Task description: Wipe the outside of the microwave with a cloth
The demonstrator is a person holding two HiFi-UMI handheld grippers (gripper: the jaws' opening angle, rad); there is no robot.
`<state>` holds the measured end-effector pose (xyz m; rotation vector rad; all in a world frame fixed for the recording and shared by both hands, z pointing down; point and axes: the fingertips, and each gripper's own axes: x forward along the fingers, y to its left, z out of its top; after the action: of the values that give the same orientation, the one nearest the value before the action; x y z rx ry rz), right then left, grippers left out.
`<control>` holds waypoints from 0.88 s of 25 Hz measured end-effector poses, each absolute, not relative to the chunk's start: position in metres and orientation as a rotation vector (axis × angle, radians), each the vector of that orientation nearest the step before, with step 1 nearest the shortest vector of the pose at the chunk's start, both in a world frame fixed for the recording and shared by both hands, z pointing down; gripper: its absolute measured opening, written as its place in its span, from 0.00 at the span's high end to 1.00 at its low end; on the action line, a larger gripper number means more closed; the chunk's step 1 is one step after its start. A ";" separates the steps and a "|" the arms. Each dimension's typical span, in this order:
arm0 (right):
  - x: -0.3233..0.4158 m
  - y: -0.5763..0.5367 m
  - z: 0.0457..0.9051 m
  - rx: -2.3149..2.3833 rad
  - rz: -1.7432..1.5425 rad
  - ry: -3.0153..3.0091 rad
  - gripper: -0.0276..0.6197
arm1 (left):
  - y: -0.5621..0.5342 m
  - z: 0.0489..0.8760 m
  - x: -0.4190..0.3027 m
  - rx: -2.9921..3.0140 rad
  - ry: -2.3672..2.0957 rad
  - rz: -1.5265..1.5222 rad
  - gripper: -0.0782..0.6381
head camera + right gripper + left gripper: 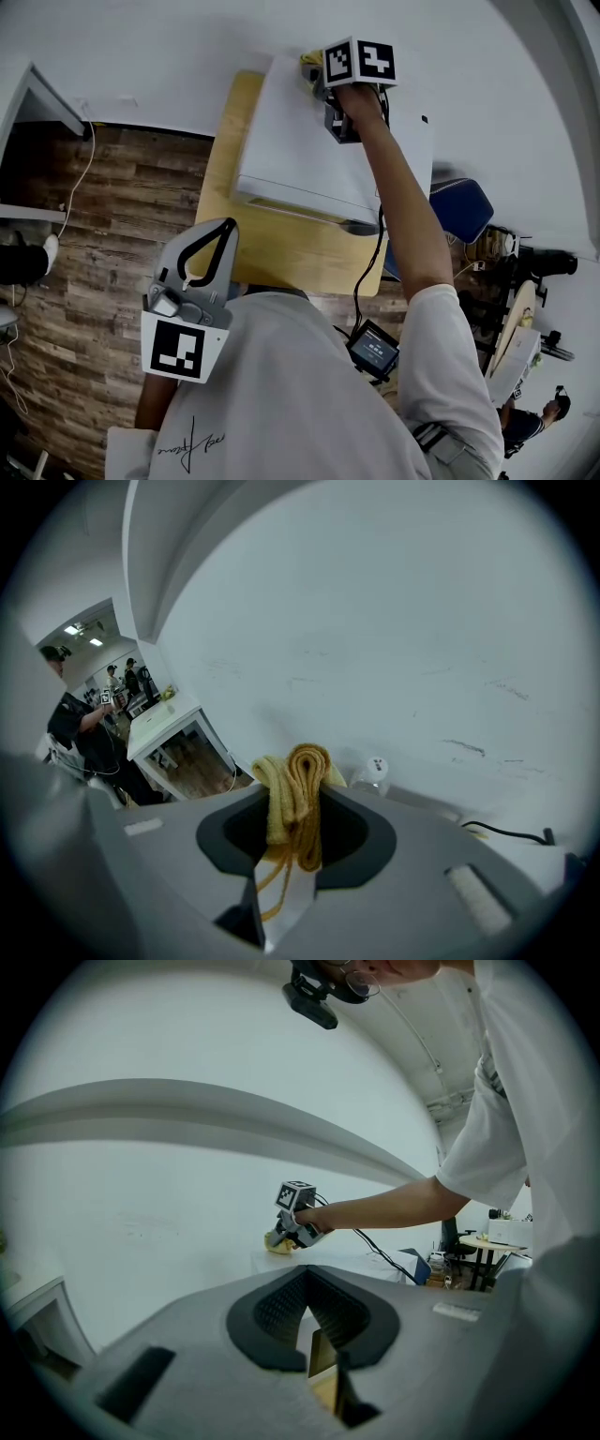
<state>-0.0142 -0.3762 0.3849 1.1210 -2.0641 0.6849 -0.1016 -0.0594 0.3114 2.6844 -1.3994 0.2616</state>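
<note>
My right gripper (326, 82) is squeezed tight on the yellow cloth (295, 803). The cloth is bunched up in folds, and it pokes out past the tips toward the white wall (169, 56). It sits on top of the microwave (300, 150), at the far back edge and near the back left corner. From the side it looks like the cloth is touching the top there, but I can't be sure how hard it is pressing.

My left gripper (227, 229) is well away from the microwave. It hangs in front of it, low and close to my body. Its two jaws are pressed together and there is nothing between them.

The microwave's long side runs left to right along the wall. It stands on a wooden table (281, 253). Almost all of the microwave's top lies on the near side of the cloth and to the right of it. So I think the next wipe has to go away from the wall, toward the microwave's front edge or along the back edge to the right. The right gripper is the one to do it, since it is already on the microwave and has the cloth. The front door side and the side walls look like they are not wiped yet.
</note>
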 end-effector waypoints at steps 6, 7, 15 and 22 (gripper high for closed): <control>-0.071 -0.359 0.383 0.951 0.682 -2.142 0.78 | -0.060 0.311 -0.102 2.675 -1.417 0.249 0.90; -0.079 -0.353 0.379 0.914 0.691 -2.168 0.78 | -0.060 0.311 -0.101 2.673 -1.418 0.244 0.90; -0.065 -0.328 0.313 0.874 0.569 -2.285 0.77 | -0.065 0.307 -0.081 2.703 -1.358 0.194 0.90; 0.025 -0.338 0.296 1.057 0.582 -2.227 0.77 | -0.076 0.310 -0.055 2.714 -1.246 0.156 0.90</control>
<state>0.0252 -0.3384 0.2964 1.0573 -2.2266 0.5822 -0.0546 -0.0763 0.3105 2.7138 -1.2458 0.1555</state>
